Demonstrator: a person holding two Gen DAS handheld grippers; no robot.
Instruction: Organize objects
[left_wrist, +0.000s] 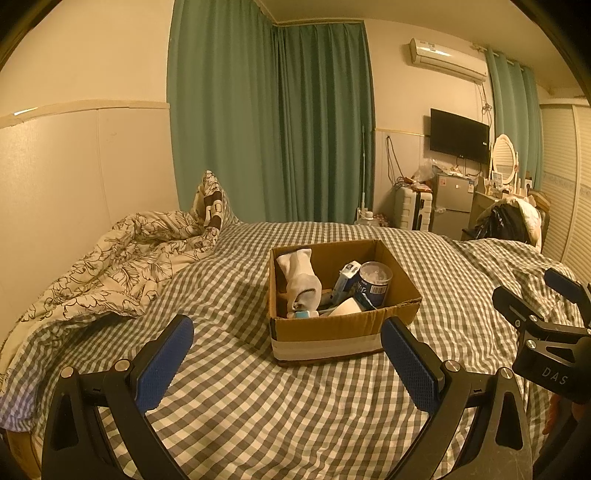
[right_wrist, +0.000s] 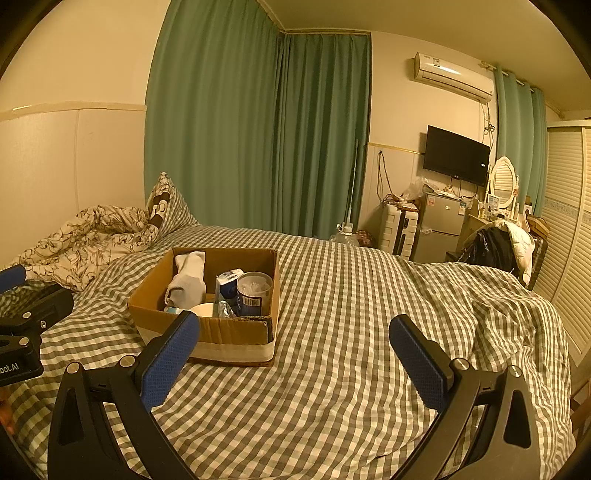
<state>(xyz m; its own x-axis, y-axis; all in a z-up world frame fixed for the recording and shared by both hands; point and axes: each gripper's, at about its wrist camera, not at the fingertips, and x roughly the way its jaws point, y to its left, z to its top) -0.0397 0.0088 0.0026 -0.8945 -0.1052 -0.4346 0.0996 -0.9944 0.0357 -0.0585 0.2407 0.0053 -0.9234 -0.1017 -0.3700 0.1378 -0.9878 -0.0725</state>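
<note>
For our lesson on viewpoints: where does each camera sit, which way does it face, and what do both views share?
Left wrist: on the left gripper, facing across the checked bed at the cardboard box dead ahead; the right gripper shows at right.
Right wrist: on the right gripper, further right; the box sits left of centre, the left gripper at left.
Shared: box, white sock, green curtain, television.
</note>
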